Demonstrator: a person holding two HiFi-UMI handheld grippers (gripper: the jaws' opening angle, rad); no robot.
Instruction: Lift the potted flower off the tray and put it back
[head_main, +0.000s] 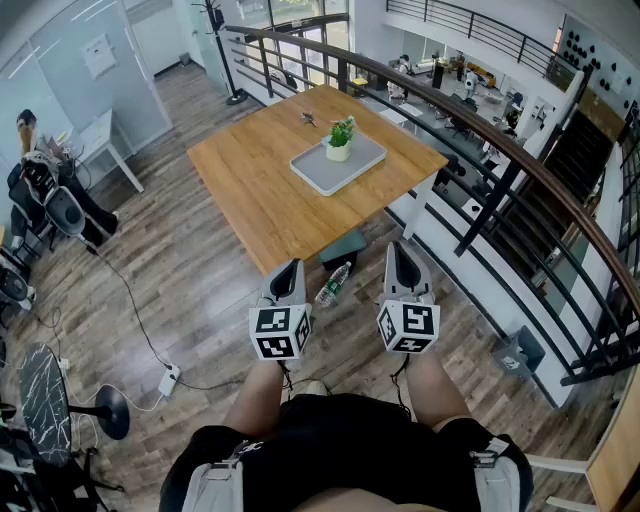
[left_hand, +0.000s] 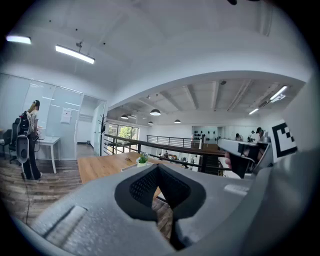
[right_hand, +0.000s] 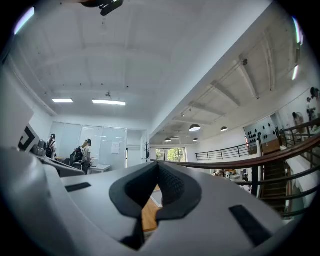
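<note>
The potted flower (head_main: 340, 140), a small green plant in a white pot, stands on the grey tray (head_main: 322, 172) on the wooden table (head_main: 260, 180), far ahead of me. Both grippers hang over the floor in front of the table's near corner, well short of the tray. My left gripper (head_main: 289, 270) is shut and holds nothing. My right gripper (head_main: 401, 252) is shut and empty too. In the left gripper view, the flower (left_hand: 143, 159) shows small above the closed left gripper (left_hand: 157, 168). In the right gripper view the right gripper (right_hand: 159, 165) hides the flower, and only a strip of table (right_hand: 149, 214) shows.
A plastic water bottle (head_main: 333, 284) lies on the floor between the grippers and the table. A dark railing (head_main: 480, 130) runs along the right, above a lower floor. A small object (head_main: 309, 119) lies on the table's far side. A power strip (head_main: 168, 380) and a stool (head_main: 100, 410) are left.
</note>
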